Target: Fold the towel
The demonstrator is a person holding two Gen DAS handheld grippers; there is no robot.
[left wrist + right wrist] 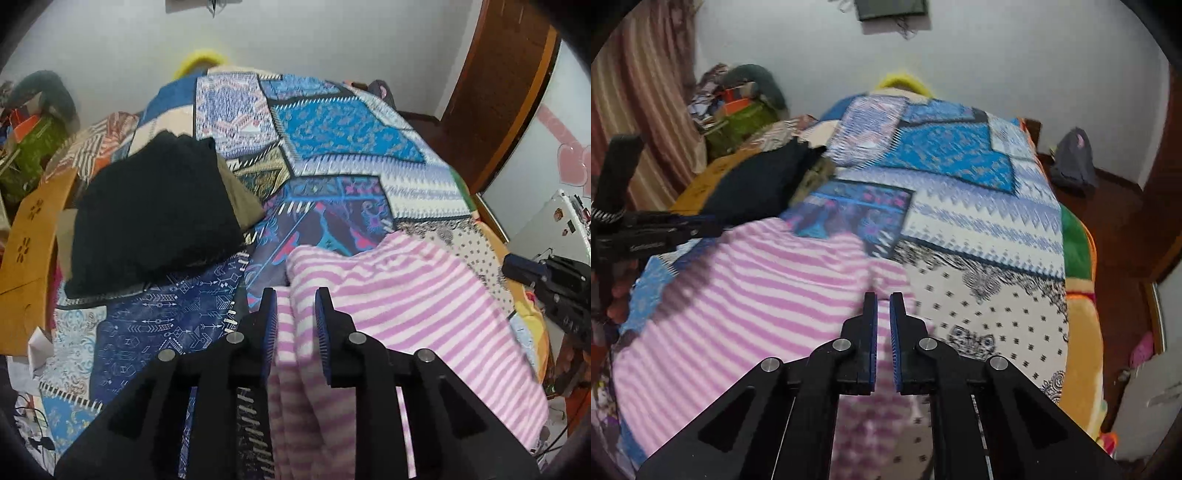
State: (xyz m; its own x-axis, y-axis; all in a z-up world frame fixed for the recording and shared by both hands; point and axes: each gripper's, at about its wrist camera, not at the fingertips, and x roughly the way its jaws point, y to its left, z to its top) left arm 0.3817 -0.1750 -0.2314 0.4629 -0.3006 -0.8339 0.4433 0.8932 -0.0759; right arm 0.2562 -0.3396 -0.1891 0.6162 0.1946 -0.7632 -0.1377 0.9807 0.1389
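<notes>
A pink-and-white striped towel lies bunched on a patchwork bedspread. My left gripper is shut on a thick gathered fold at the towel's left end, and the cloth hangs down between its blue pads. In the right wrist view the towel spreads to the left. My right gripper is shut on the towel's right edge, its jaws nearly together. Each gripper shows in the other's view: the right gripper at the far right, the left gripper at the far left.
A folded black cloth on an olive one sits on the bed's left side, also seen as the black cloth. Clutter and an orange board lie left of the bed. A brown door stands at the right.
</notes>
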